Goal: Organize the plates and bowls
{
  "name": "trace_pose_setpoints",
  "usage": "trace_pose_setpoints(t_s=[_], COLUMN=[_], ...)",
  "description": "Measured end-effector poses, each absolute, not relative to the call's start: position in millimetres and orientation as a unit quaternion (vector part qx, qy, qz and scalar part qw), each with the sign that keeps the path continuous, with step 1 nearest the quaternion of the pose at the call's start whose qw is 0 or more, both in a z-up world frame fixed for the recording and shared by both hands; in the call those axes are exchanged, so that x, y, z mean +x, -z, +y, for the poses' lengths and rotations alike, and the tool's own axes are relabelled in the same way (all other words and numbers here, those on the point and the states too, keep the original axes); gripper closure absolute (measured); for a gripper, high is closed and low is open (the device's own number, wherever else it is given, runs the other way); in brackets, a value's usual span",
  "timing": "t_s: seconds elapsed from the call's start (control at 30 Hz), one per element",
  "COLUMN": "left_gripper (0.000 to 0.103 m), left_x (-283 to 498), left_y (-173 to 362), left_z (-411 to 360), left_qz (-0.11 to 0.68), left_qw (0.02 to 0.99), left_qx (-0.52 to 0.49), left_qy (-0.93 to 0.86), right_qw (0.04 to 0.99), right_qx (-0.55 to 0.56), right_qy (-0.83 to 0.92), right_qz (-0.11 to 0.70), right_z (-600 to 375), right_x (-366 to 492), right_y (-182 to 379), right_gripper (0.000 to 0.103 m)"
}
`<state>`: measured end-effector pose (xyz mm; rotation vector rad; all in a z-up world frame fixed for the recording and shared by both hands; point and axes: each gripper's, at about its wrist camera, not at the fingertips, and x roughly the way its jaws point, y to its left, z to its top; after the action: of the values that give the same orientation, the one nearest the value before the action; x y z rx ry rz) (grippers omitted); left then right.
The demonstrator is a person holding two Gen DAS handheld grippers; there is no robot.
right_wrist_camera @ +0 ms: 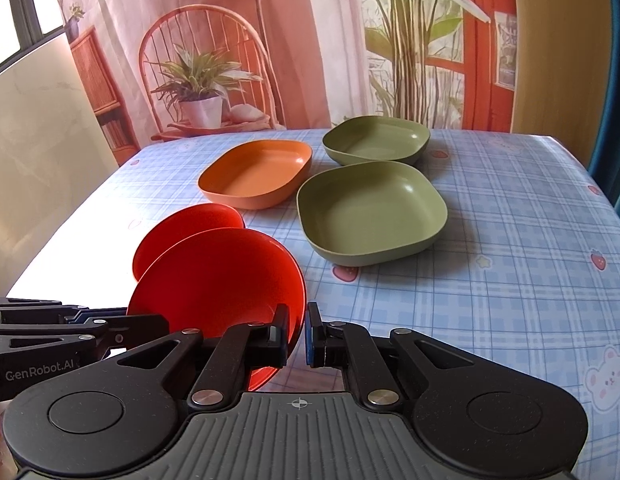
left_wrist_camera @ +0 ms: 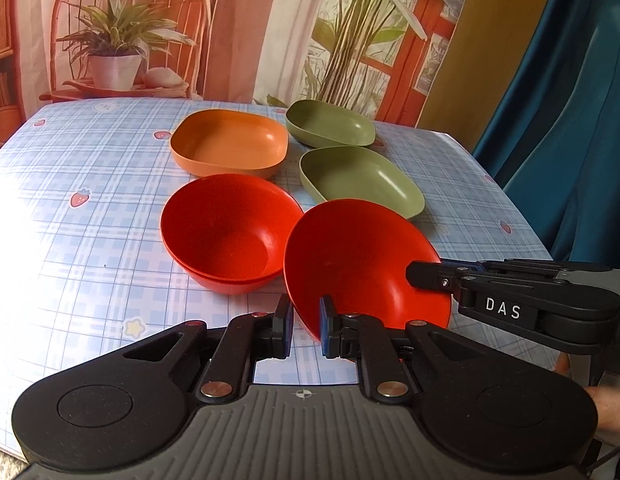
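A tilted red bowl [left_wrist_camera: 362, 264] is held off the table by both grippers. My left gripper [left_wrist_camera: 306, 326] is shut on its near rim. My right gripper [right_wrist_camera: 297, 336] is shut on its right rim and shows in the left wrist view [left_wrist_camera: 428, 274]. The same bowl fills the lower left of the right wrist view [right_wrist_camera: 218, 276]. A stack of two red bowls [left_wrist_camera: 226, 232] sits on the table to the left. An orange square plate [left_wrist_camera: 230, 142] and two green square plates [left_wrist_camera: 360, 180] [left_wrist_camera: 330, 124] lie farther back.
The table has a blue checked cloth [left_wrist_camera: 90, 208] with strawberry prints. Its right edge [left_wrist_camera: 522, 208] drops off beside a blue curtain. A printed backdrop with a chair and plants hangs behind the far edge.
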<state>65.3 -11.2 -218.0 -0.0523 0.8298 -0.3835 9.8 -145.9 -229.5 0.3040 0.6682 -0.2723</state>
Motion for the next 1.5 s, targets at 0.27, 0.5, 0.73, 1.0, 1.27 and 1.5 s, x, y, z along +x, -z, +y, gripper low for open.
trace_pose_setpoints(t_s=[0.27,0.5,0.73,1.0,1.27,1.5], left_gripper=[0.089,0.089,0.089,0.089,0.089,0.089], left_x=[78,100,123,134,138,139], left_y=[198,182,185,208,219,223], left_z=[0,14,30,37,34,31], left_qz=[0.378,0.360,0.373,0.401,0.412,0.418], left_qw=[0.909,0.920,0.918,0.908,0.904,0.902], left_qx=[-0.034,-0.044,-0.058,-0.056,-0.044,-0.038], left_qy=[0.173,0.148,0.123,0.107,0.104,0.101], right_qw=[0.934,0.943,0.943,0.936,0.932,0.932], right_qx=[0.142,0.122,0.111,0.104,0.100,0.096], right_qy=[0.115,0.097,0.080,0.076,0.079,0.078], right_qz=[0.306,0.294,0.303,0.328,0.338,0.342], right_z=[-148,-143,-137,-131,-132,-132], right_x=[31,68,106,125,129,130], right_y=[204,184,184,209,226,230], right_gripper=[0.096,0.096,0.096,0.095,0.095,0.095])
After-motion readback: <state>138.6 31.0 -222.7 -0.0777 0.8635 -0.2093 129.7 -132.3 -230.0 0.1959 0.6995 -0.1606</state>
